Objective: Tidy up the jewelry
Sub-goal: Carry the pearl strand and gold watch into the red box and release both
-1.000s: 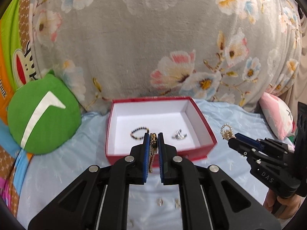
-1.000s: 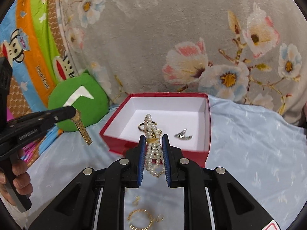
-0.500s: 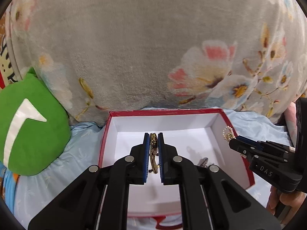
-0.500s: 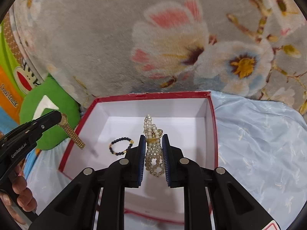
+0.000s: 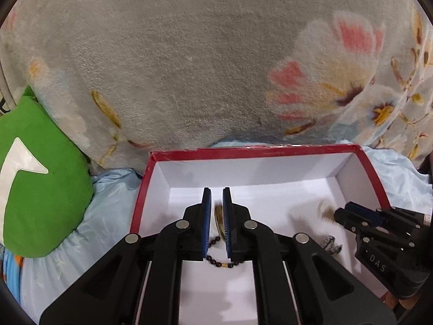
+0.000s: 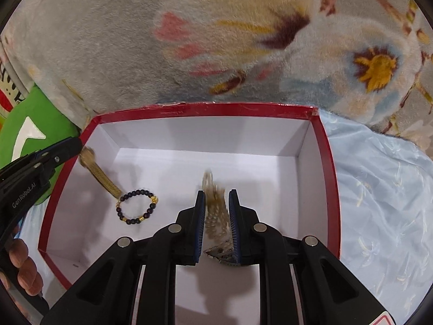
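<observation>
My left gripper (image 5: 216, 216) has its jaws narrowly parted around a gold mesh strap (image 6: 101, 176), blurred, hanging over the red box (image 6: 205, 107); my right gripper (image 6: 216, 216) has jaws slightly apart around a blurred pearl strand (image 6: 215, 211), also over the box. On the box's white floor lie a dark beaded bracelet (image 6: 136, 207) and a silver piece (image 6: 220, 253). Only the right wrist view shows the bracelet whole; the left wrist view shows just an arc of it.

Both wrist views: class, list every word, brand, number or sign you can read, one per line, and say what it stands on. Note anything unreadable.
"GenRobot.AI": on the side of the left gripper, seen in the right wrist view.
"DAS": on the body of the right gripper, seen in the left wrist view.
Black letters on the printed fabric at the left edge: cut off, unreadable.
Tiny print on the red box far rim: too small to read.
</observation>
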### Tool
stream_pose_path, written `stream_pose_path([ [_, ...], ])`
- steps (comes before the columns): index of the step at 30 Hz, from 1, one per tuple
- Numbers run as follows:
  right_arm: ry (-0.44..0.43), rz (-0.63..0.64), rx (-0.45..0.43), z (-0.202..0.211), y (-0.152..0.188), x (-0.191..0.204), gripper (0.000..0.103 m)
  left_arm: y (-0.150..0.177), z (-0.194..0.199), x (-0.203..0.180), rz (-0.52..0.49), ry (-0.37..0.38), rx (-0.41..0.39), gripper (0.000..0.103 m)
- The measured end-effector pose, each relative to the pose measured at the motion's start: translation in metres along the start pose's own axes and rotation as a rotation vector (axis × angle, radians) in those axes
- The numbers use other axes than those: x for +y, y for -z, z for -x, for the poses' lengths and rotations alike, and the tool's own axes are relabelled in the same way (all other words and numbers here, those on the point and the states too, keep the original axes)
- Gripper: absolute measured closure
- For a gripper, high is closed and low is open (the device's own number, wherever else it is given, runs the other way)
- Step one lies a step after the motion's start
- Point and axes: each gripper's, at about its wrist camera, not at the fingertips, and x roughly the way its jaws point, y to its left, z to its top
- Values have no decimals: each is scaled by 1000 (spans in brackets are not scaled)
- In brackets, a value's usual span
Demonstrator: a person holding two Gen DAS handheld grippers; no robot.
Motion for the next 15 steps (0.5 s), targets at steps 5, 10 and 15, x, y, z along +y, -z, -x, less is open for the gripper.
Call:
stream_pose_path([
  [5, -11, -17, -4, 0, 3, -4, 83, 1, -6, 3, 21, -14, 9, 94],
  [10, -4, -13, -25, 7, 3, -3, 78, 5, -5, 10, 39, -11, 20, 93],
  [15, 5, 14, -64, 29, 8, 3, 78, 10, 10, 12, 24, -26, 8, 86],
])
